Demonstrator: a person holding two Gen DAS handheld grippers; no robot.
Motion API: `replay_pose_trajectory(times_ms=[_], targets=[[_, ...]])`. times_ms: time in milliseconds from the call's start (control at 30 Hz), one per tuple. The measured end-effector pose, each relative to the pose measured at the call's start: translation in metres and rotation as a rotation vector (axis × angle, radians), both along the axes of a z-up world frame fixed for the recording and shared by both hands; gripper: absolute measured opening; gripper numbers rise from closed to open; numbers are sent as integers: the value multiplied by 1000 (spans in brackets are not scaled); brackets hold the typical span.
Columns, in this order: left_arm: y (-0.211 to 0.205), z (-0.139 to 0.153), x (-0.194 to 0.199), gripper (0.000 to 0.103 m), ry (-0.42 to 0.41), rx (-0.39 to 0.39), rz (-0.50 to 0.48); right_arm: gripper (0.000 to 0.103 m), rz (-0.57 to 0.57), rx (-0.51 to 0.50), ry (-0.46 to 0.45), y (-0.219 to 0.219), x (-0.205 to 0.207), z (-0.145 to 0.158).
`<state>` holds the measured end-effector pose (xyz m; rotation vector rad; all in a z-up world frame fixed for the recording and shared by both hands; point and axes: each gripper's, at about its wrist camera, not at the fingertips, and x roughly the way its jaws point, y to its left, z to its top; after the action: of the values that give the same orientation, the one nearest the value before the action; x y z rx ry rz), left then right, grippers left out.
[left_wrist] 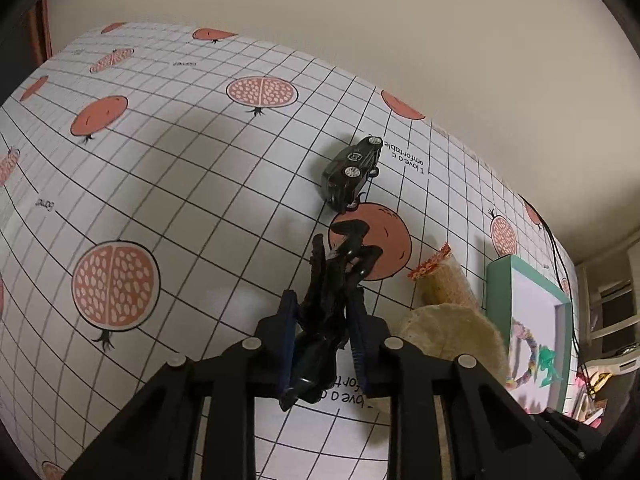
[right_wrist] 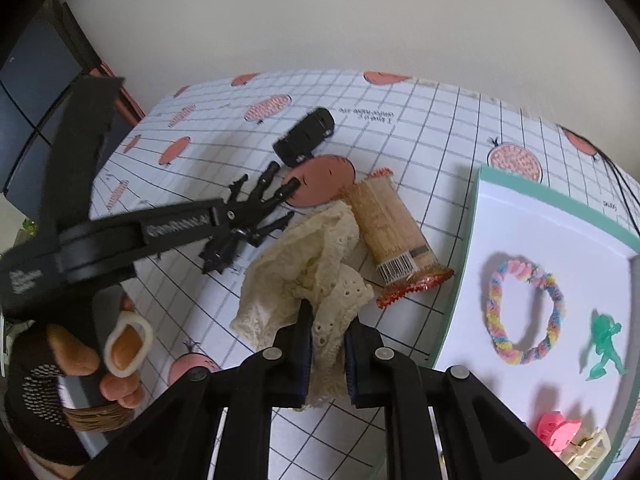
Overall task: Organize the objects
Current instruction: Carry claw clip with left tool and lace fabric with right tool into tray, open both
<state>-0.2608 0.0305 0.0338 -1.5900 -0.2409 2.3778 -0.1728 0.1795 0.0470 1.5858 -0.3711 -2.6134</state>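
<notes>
on the pomegranate-print tablecloth (left_wrist: 180, 184) by a cream wall, left jaws clamp a black toy (left_wrist: 324, 312), right jaws pinch cream lace (right_wrist: 320, 276).

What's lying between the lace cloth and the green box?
The wrapped cracker packet lies between the lace cloth and the green box, clearest in the right wrist view.
</notes>
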Motion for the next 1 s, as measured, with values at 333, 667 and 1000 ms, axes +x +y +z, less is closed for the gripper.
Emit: replay_pose_trajectory(times_ms=[333,667,1000], targets=[[-5,31,3,24,87,6,18,14,-13,-27,97,9,10,40],[12,88,22,24,240,48,16,14,-120,-22,151,58,32,72],[89,109,52,24,265,138,-131,14,-264,23,190,123,69,97]])
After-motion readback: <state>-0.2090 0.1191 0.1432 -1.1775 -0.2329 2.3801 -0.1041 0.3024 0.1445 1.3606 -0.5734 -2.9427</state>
